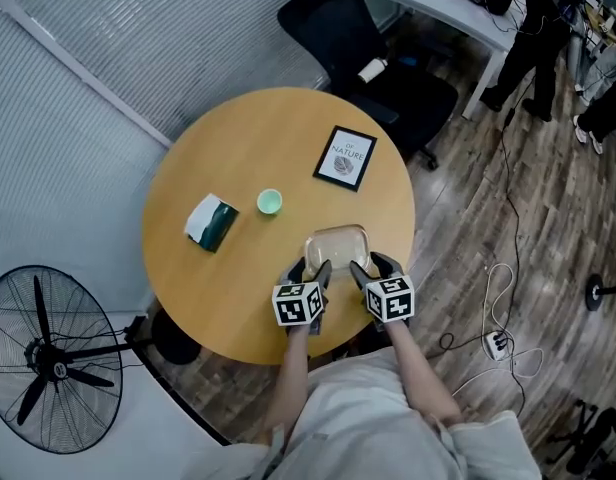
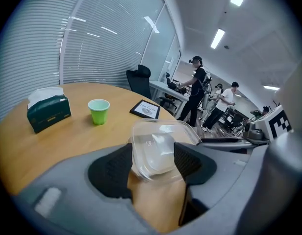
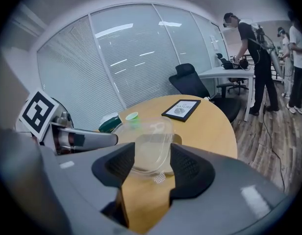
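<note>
Round wooden table (image 1: 218, 298) by the window blinds. Left gripper (image 1: 310, 268) and right gripper (image 1: 373, 265) are both clamped on the clear container (image 1: 338, 246) at the table's near edge. Only the head view catches the floor fan (image 1: 48, 360); ceiling lights (image 2: 217, 38) show only in the gripper views.

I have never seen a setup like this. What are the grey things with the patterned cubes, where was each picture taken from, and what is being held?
There is no robot: a person holds a hand-operated gripper in each hand, and each carries a marker cube. The head view comes from a camera on the person's head, looking down. Each gripper view looks along that gripper's own tongs. The left gripper and the right gripper sit side by side, both with tongs closed on the near edge of a clear plastic container. Also on the round wooden table are a green cup, a dark green tissue box and a framed picture.
</note>
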Demonstrator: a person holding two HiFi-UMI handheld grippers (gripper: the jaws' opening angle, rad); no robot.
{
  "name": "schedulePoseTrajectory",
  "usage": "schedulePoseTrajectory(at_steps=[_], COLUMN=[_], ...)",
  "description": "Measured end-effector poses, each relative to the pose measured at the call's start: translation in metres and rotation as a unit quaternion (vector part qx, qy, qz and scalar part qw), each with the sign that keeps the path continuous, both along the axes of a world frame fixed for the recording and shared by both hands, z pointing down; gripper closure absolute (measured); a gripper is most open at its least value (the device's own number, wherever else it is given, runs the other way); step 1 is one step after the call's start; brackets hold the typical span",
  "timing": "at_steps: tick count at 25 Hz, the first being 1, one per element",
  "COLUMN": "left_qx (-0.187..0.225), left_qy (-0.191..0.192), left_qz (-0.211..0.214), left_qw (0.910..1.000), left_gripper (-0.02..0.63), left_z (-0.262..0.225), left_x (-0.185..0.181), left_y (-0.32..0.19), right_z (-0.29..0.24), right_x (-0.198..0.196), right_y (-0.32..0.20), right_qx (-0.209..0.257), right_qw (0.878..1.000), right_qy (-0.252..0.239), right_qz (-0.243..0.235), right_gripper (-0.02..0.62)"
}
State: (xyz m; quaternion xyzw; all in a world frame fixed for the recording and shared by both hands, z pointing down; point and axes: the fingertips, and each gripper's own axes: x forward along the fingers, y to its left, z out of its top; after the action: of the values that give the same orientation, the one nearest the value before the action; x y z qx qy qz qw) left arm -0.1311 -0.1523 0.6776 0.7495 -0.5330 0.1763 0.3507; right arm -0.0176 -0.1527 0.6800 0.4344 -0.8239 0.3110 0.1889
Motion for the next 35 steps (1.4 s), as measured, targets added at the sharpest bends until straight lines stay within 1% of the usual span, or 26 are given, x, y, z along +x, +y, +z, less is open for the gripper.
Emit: schedulePoseTrajectory(at_steps=[12, 20, 27, 35], left_qx=[0.042, 0.062, 0.069, 0.071], left_qy=[0.008, 0.007, 0.005, 0.008], left_qz=[0.004, 0.01, 0.019, 0.03], left_qw=[0.9991, 0.998, 0.9974, 0.997], left_gripper=[0.344, 0.345, 0.345, 0.347], left_z=[-0.034, -0.047, -0.052, -0.052], left_x=[0.0, 0.0, 0.0, 0.002], left_y=[0.012, 0.021, 0.025, 0.021], right_z=[-0.03, -0.042, -0.051, -0.051], right_x=[0.002, 0.002, 0.002, 0.005], right_y=[0.018, 0.03, 0.027, 0.022], right_qx=[0.04, 0.06, 0.073, 0.074], right_qw=[0.999, 0.998, 0.997, 0.997], right_qy=[-0.001, 0.001, -0.005, -0.001], right_qz=[0.004, 0.006, 0.019, 0.026], right_gripper=[0.377, 0.377, 0.377, 0.377])
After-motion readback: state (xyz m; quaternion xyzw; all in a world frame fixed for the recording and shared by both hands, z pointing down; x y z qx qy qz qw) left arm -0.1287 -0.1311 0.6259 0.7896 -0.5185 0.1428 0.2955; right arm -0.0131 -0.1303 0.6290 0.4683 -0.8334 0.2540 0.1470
